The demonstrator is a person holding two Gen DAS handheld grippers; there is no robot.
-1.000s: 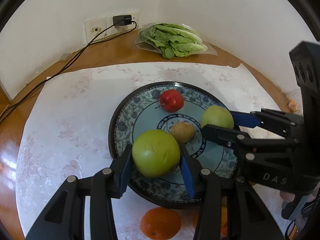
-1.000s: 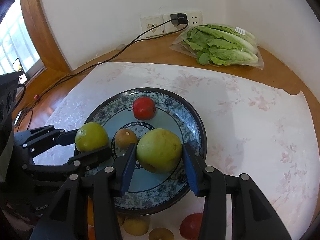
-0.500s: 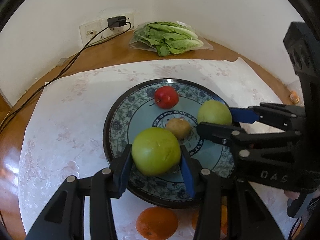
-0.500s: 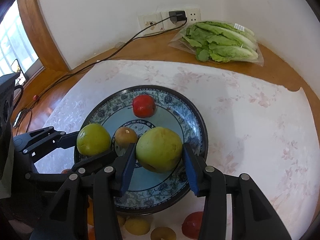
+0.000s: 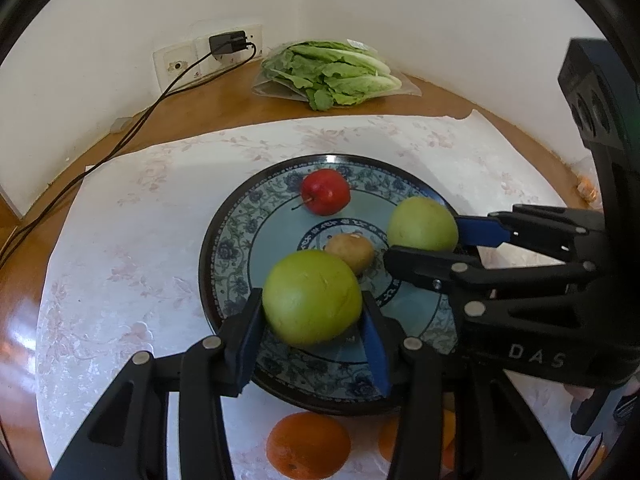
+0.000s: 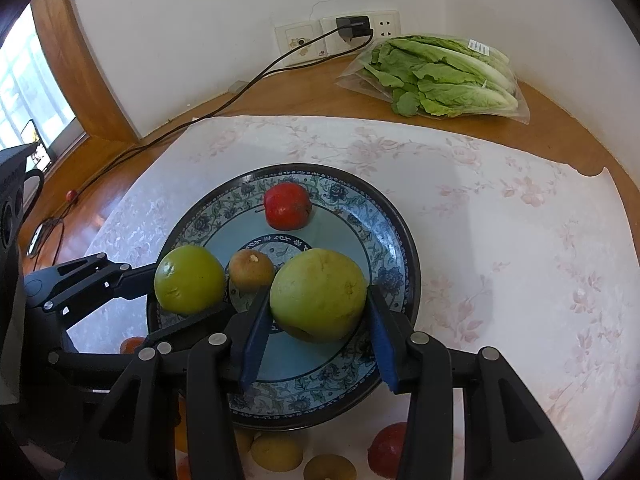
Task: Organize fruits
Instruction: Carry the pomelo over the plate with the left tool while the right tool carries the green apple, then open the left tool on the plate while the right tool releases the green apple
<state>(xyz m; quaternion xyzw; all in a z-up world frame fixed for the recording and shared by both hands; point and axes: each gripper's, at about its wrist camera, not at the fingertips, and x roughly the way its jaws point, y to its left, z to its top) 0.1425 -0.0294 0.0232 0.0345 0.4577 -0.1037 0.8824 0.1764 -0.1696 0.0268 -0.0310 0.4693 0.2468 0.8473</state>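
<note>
Together over a blue-patterned plate (image 5: 224, 248), two handheld grippers, each clamped on a green fruit. Low in the centre of the left wrist view, left gripper (image 5: 312, 328) closed around a bright green apple (image 5: 312, 296), blue pads (image 5: 252, 336) pressed to both sides of it, jaws spread only as wide as the fruit. Held above the plate's near rim, just short of a small brown fruit (image 5: 350, 252) at the plate's centre. Entering from the right of that frame, right gripper (image 5: 428, 240), closed on a paler yellow-green pear (image 5: 422, 224), one finger above it and one below.

Same grip from the right wrist view: right gripper (image 6: 318, 328) with the pear (image 6: 318, 292) wedged between its blue pads (image 6: 382, 340) in the lower centre of the frame, over the near right part of the plate (image 6: 392, 240). To its left, left gripper (image 6: 180, 292) reaching in from the frame's left edge with the apple (image 6: 188, 280) between its fingers, close beside the brown fruit (image 6: 251, 270).

Toward the plate's far rim, a red apple (image 5: 325, 191) lying loose, well apart from both sets of jaws. Along the bottom edge of both frames, off the plate on a floral tablecloth (image 6: 500, 240), more fruit: an orange (image 5: 308, 448), a yellow fruit (image 6: 276, 452), a second red apple (image 6: 386, 446). In the upper right, a bag of lettuce (image 6: 440, 76) on the wooden table (image 6: 280, 96), near a wall socket (image 6: 352, 28) with a charger plugged in.
</note>
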